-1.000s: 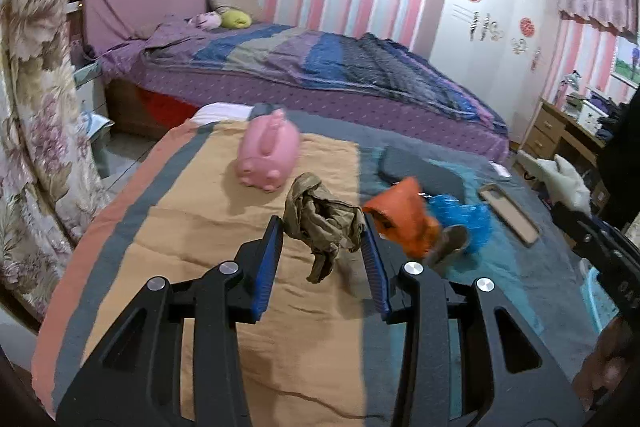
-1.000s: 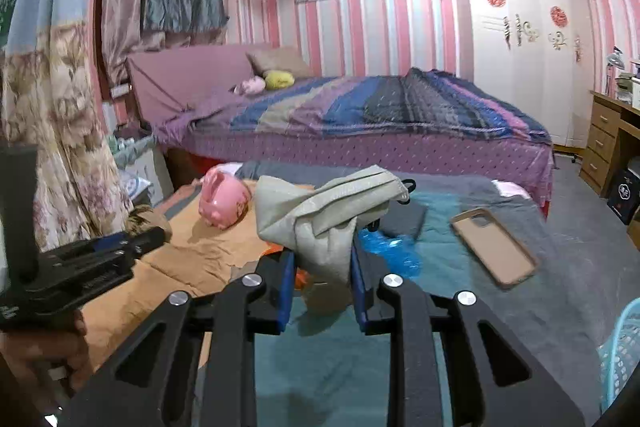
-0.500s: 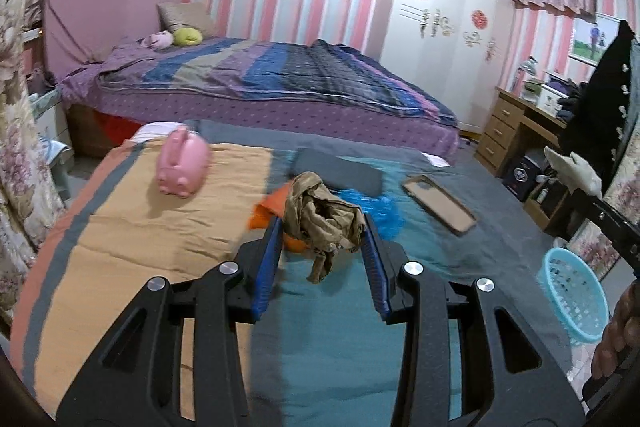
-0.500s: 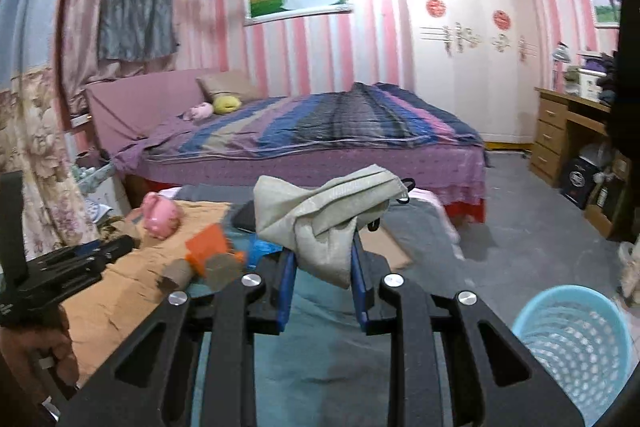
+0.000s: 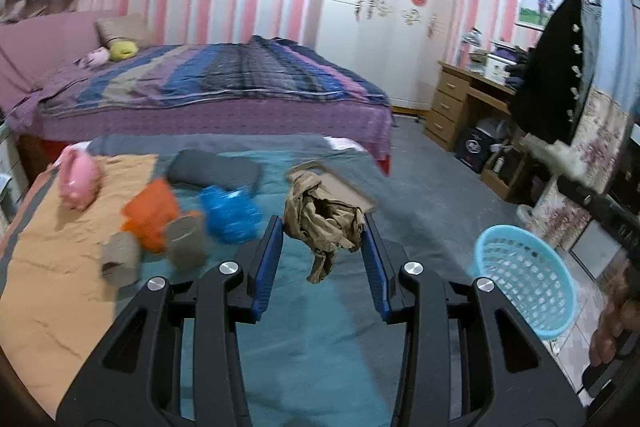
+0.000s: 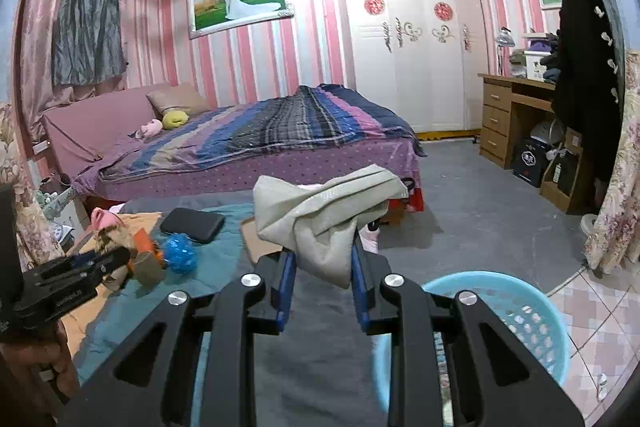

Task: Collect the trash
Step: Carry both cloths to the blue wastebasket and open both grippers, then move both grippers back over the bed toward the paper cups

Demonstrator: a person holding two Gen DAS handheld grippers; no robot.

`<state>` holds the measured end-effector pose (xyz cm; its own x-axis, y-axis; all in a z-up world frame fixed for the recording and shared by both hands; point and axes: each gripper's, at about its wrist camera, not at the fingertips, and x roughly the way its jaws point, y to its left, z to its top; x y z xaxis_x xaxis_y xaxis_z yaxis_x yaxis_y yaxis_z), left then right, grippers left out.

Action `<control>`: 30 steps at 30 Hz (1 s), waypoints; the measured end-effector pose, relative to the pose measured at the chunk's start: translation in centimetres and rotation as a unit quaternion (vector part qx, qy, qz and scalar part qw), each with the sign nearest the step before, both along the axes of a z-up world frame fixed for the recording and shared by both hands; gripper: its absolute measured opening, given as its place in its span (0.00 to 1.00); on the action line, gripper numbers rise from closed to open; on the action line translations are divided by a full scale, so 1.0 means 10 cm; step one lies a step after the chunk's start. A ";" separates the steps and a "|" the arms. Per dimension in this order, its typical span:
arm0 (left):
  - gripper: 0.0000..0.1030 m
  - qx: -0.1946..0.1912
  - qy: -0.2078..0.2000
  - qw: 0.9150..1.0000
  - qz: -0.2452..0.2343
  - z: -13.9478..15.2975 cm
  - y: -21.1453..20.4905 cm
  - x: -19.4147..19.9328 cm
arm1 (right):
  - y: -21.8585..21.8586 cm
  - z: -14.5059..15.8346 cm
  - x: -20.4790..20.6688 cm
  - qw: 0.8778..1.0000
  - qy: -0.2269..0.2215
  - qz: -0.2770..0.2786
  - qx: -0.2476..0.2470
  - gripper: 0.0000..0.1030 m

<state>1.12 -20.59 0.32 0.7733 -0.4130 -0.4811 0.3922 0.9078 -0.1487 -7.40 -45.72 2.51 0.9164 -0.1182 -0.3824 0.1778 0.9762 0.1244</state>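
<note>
My left gripper [image 5: 322, 227] is shut on a crumpled brown wrapper [image 5: 322, 217], carried above the teal blanket [image 5: 304, 339]. The right gripper [image 6: 323, 255] is shut on a pale grey-green wad of paper [image 6: 320, 211], held over the blanket's edge. A light blue plastic basket [image 5: 524, 281] stands on the floor to the right; in the right wrist view the basket [image 6: 508, 311] lies just below and right of my right fingers. Orange wrapper [image 5: 150, 211], blue crumpled bag [image 5: 230, 213] and cardboard rolls [image 5: 184, 241] lie on the blanket to the left.
A pink piggy toy [image 5: 78, 181], a dark pouch [image 5: 212, 169] and a flat brown case [image 5: 340, 187] rest on the low bed. A large bed [image 6: 256, 143] stands behind, a wooden desk [image 6: 516, 115] and white wardrobe [image 6: 408, 47] at right. Grey carpet and tiled floor surround the basket.
Both grippers swung right across the low bed, each still gripping its trash. The blue basket came into view and now sits close under the right gripper.
</note>
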 end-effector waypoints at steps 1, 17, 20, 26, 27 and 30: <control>0.37 -0.005 -0.001 1.000 -0.007 0.04 -0.09 -0.01 | -0.05 -0.01 0.01 1.000 0.004 -0.003 0.001 0.25; 0.37 -0.015 0.016 0.992 -0.123 0.12 -1.58 -0.14 | -1.06 -0.14 -0.28 0.994 0.032 -0.098 0.024 0.27; 0.39 -0.005 0.026 0.989 -0.143 0.04 -1.82 -0.16 | -1.19 -0.18 -0.30 0.993 0.039 -0.102 0.040 0.41; 0.54 0.003 0.050 0.984 -0.169 -0.14 -2.09 -0.21 | -1.34 -0.16 -0.41 0.990 0.023 -0.132 0.049 0.60; 0.58 0.001 0.051 0.984 -0.169 -0.15 -2.10 -0.22 | -1.35 -0.17 -0.44 0.989 0.020 -0.136 0.050 0.60; 0.76 -0.009 0.062 0.981 -0.182 -0.18 -2.18 -0.21 | -1.46 -0.17 -0.50 0.986 0.009 -0.155 0.063 0.60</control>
<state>-0.99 -42.34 -1.47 0.5090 -0.6597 -0.5529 0.6673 0.7082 -0.2307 -12.42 -60.30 0.80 0.8366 -0.3417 -0.4282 0.4681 0.8520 0.2346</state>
